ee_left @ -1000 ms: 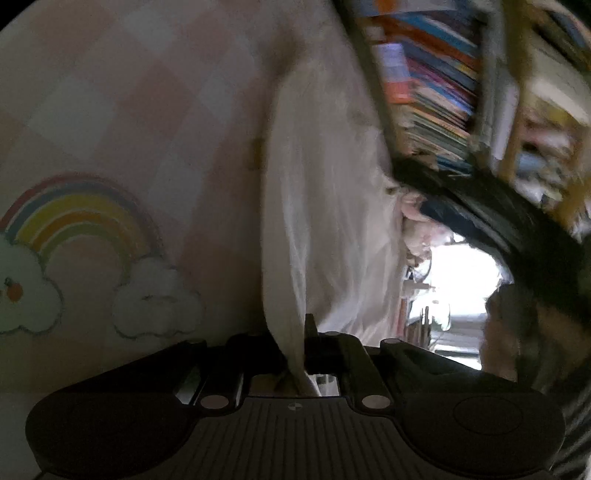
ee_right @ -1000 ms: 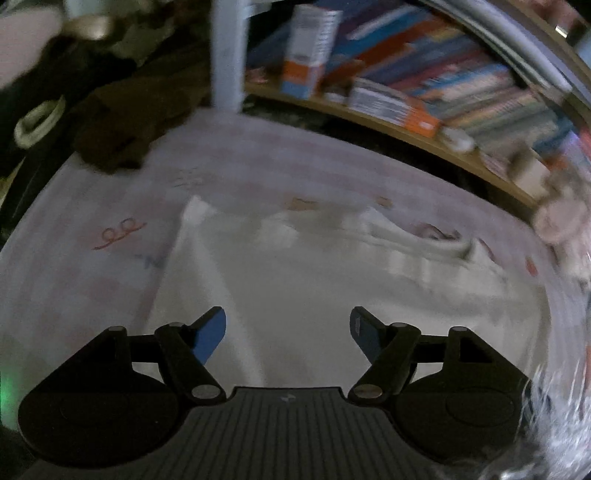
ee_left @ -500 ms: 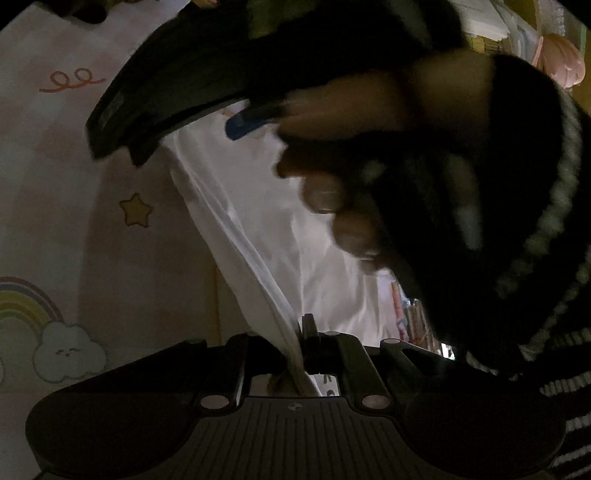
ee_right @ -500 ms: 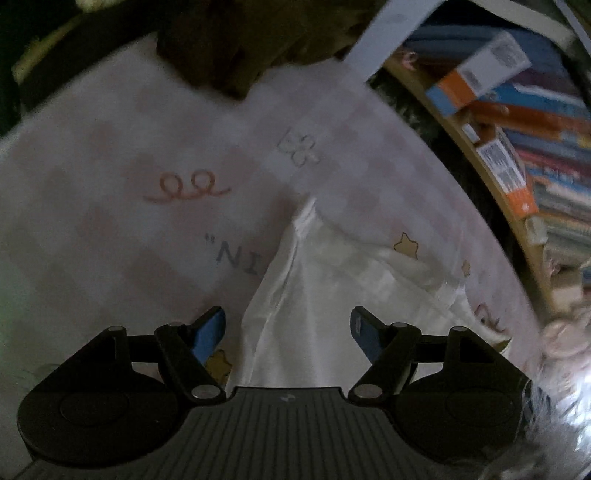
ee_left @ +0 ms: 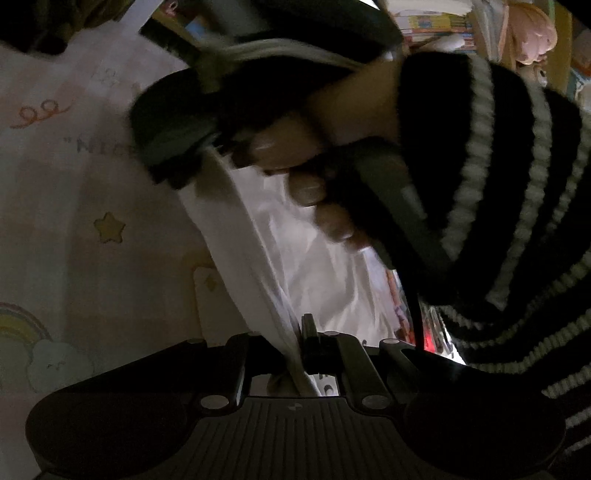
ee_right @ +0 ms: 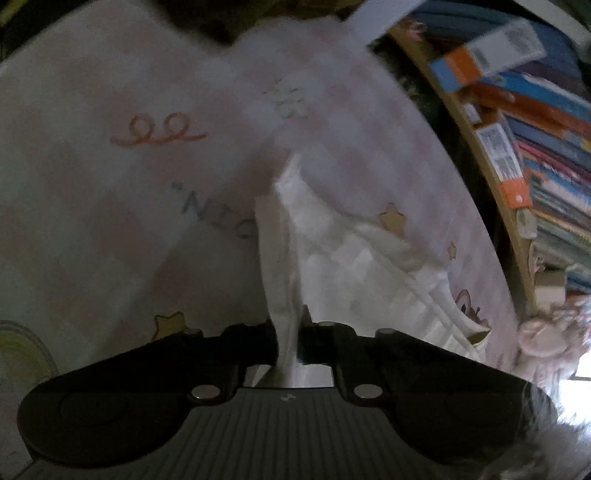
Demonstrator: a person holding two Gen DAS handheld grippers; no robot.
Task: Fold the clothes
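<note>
A white garment lies on a pink checked mat printed with stars and a rainbow. My left gripper is shut on one edge of the garment, which rises taut away from it. In the left wrist view the other gripper's body, held by a hand in a black striped sleeve, sits close ahead over the cloth. My right gripper is shut on a bunched edge of the white garment, whose corner points away across the mat.
A wooden shelf of books curves along the mat's right side. A pink plush toy sits near the shelf. Dark clothes lie at the mat's far edge.
My right gripper was open over the garment and has now shut on its edge. The right hand has moved close in front of my left gripper, which keeps its hold.
</note>
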